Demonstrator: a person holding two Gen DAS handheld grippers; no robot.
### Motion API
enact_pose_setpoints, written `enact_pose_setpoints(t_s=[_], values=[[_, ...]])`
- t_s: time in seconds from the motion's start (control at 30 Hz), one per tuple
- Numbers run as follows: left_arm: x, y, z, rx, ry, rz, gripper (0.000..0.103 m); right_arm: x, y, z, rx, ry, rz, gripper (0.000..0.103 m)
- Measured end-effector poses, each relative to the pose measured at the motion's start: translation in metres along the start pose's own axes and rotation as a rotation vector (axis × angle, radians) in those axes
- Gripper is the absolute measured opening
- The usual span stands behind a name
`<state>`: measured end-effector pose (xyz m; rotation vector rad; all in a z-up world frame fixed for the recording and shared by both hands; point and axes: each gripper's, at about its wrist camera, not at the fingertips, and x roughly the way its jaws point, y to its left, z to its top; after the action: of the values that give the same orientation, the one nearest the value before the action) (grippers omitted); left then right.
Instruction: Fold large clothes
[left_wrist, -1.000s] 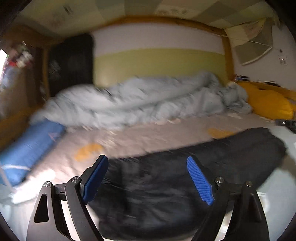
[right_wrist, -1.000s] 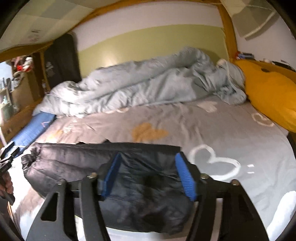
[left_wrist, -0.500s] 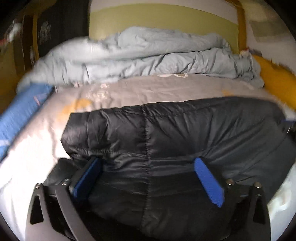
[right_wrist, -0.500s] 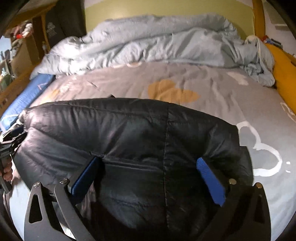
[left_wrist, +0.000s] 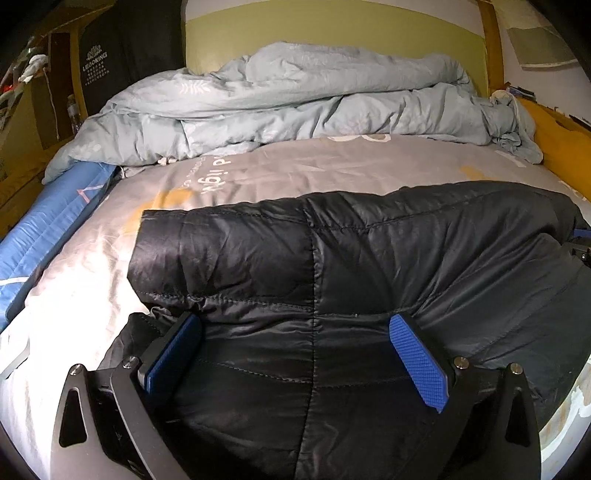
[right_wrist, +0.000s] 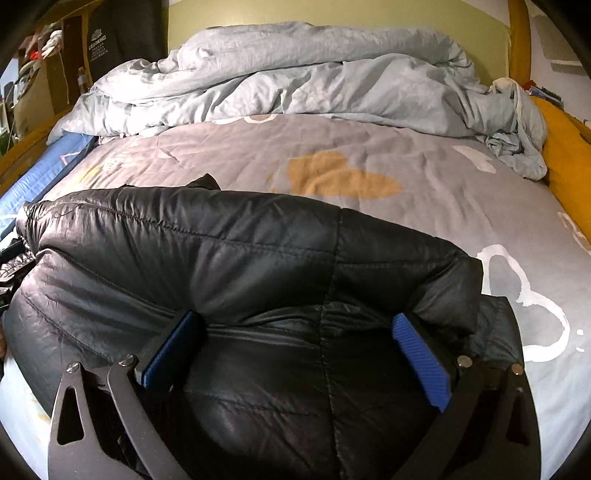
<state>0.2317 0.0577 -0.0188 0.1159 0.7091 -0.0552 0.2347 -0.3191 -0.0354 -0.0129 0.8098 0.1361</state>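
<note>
One black jacket (left_wrist: 369, 266) lies folded on the bed (left_wrist: 295, 173)

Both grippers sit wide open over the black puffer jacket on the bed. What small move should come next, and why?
Probably close both grippers on the jacket's near edge. The left gripper and right gripper are open, with the black puffer jacket bulging between their pads, lying loosely bunched on the grey bedsheet. Neither grips it, so a hold comes before any fold.
</note>
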Motion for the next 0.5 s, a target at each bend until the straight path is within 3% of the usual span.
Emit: enact_pose_setpoints(t_s=[0.13, 0.3, 0.33, 0.43, 0.5], values=[[-0.03, -0.008, 0.002, 0.017, -0.125, 0.078, 0.103, -0.016, 0.005, 0.001, 0.012, -0.03, -0.058, 0.103], [-0.085, -0.025, 0.011, -0.019, -0.241, -0.072, 0.102, -0.075, 0.023, 0.014, 0.041, -0.138, 0.059, 0.102], [-0.097, -0.033, 0.013, -0.012, -0.26, -0.098, 0.096, -0.088, 0.029, 0.016, 0.03, -0.166, 0.074, 0.102], [-0.125, -0.07, 0.014, 0.069, -0.237, -0.188, 0.059, -0.119, 0.045, 0.018, 0.0, -0.23, 0.102, 0.102], [-0.134, -0.088, 0.01, 0.078, -0.222, -0.263, 0.049, -0.13, 0.051, 0.018, -0.005, -0.257, 0.12, 0.102]])
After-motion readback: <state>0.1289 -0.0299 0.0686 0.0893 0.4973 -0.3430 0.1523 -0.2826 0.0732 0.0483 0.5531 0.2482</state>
